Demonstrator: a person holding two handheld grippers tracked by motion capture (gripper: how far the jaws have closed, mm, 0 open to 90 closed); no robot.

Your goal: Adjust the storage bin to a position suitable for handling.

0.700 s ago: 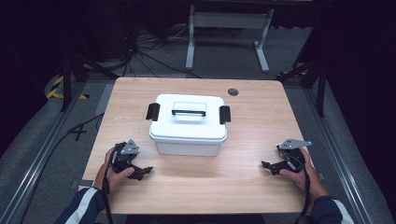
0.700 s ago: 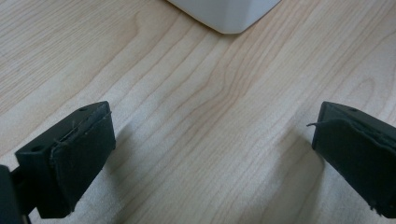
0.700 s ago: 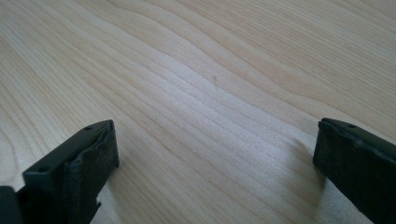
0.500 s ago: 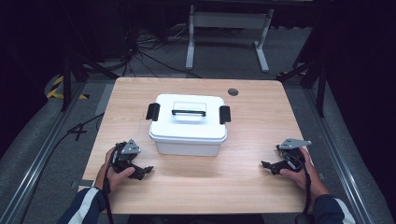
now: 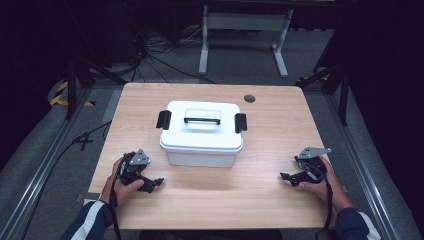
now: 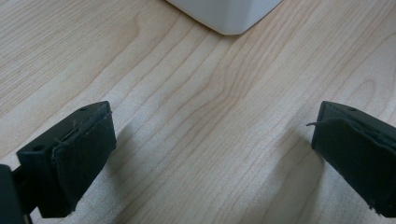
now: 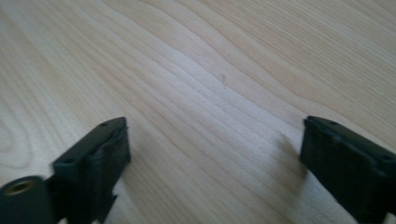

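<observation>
Resting on wooden table, both tools. White lidded box mid-table, lid on, black latches at ends. Left gripper near box's front-left corner, jaws wide apart, empty. Right gripper well apart from box's right end, jaws wide apart, empty.

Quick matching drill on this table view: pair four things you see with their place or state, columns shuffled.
1. white plastic lidded box
2. left gripper
3. right gripper
4. round dark hole in the wooden table top

a. far right part of the table
b. near left, jaws open on bare wood
c. table middle, black side latches
d. near right, jaws open on bare wood

Pairs: 1-c, 2-b, 3-d, 4-a
</observation>
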